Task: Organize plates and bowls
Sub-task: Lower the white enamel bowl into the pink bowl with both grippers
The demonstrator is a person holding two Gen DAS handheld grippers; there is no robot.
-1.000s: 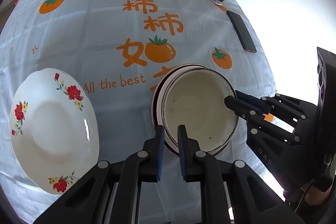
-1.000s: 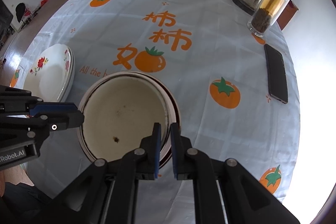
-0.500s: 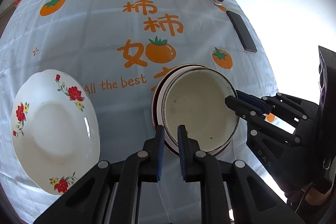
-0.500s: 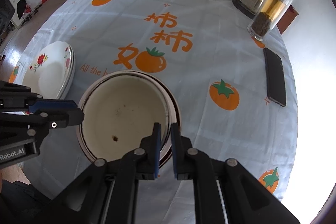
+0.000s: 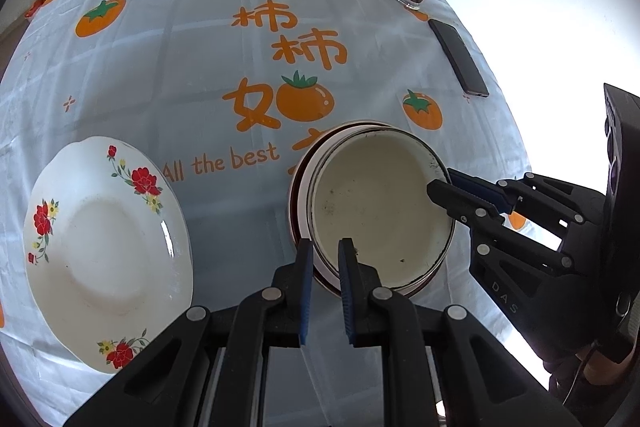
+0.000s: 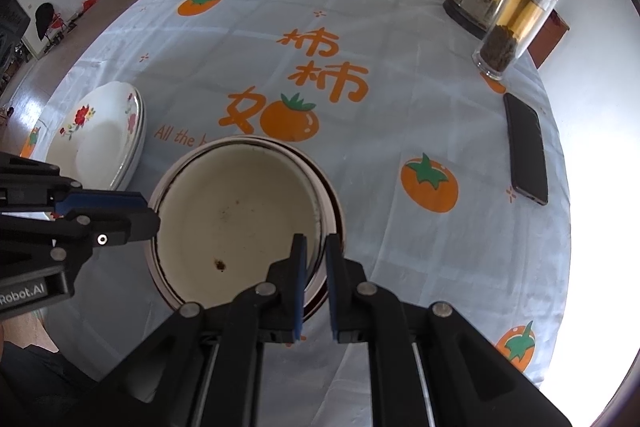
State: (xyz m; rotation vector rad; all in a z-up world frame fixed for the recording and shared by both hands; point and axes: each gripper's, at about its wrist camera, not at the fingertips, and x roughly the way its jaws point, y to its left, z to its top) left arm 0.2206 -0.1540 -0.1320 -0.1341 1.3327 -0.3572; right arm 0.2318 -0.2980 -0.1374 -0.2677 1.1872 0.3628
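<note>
Almost nothing is changing between the earlier views and this one: both grippers are staying where they were, and the cream enamel bowl (image 5: 380,211) is keeping its place, nested in a second, dark-rimmed bowl (image 5: 298,195) under it.

The left gripper (image 5: 325,255) is holding the near-left rim of the upper bowl, its fingers (image 5: 305,267) narrowed so the rim is passing between the blue pads. The right gripper (image 6: 316,251) is doing the same at the opposite side: in its own view the rim is running between its fingers (image 6: 298,259), which are closed to a thin gap on the bowl's wall. Each gripper is showing in the other's view at the far rim.

The white flowered plates (image 6: 108,135) are sitting off to the outer side of the left fingers, well apart from the bowls; the right view is showing them as a small stack. Beyond the fingertips the persimmon tablecloth (image 5: 192,59) is carrying a phone (image 6: 526,147), a glass tea bottle (image 6: 512,27), a kettle and flasks.

The stillness probably means the bowl is seated in its mate and the two-handed grip is about to be let go. With plates stacked and bowls nested, the task is looking nearly finished.
</note>
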